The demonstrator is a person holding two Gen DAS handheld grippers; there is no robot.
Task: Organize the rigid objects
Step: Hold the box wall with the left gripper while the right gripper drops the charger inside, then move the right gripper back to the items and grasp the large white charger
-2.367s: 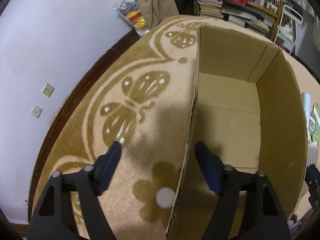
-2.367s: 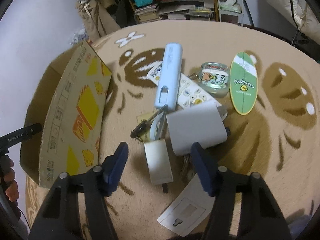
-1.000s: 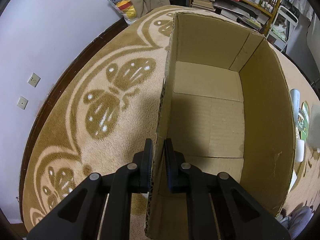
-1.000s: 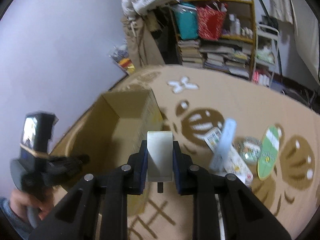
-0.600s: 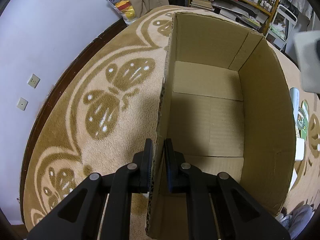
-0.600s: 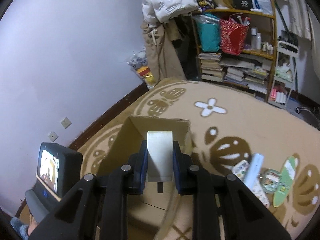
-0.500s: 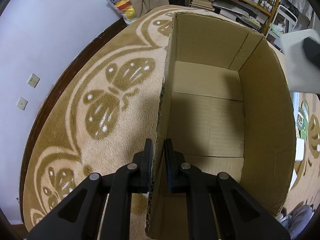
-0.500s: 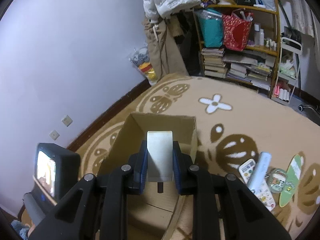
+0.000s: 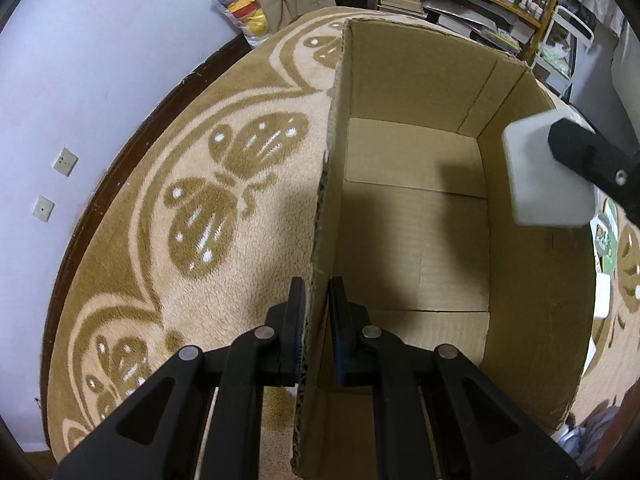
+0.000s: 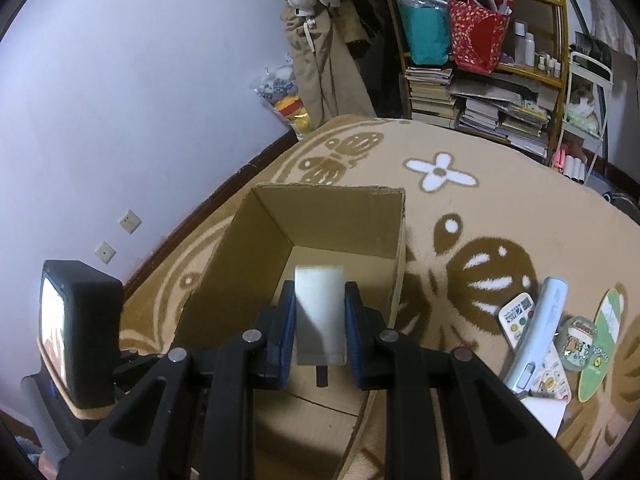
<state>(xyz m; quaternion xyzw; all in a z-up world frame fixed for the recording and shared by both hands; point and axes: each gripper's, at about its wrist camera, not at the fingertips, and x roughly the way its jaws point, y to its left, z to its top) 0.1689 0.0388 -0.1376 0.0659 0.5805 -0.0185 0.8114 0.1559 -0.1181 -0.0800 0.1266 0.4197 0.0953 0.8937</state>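
the left gripper (image 9: 316, 328) has its fingers pinching the near side wall of the open brown cardboard box (image 9: 416, 240) on the tan patterned carpet (image 9: 224, 208), likely to keep the light box from sliding. the right gripper (image 10: 319, 326) pinches a white rectangular plastic block (image 10: 320, 312) above the box's opening, apparently ready to lower it inside. the box floor looks bare. a pale blue remote (image 10: 538, 332) and other small items lie on the carpet just beside the box.
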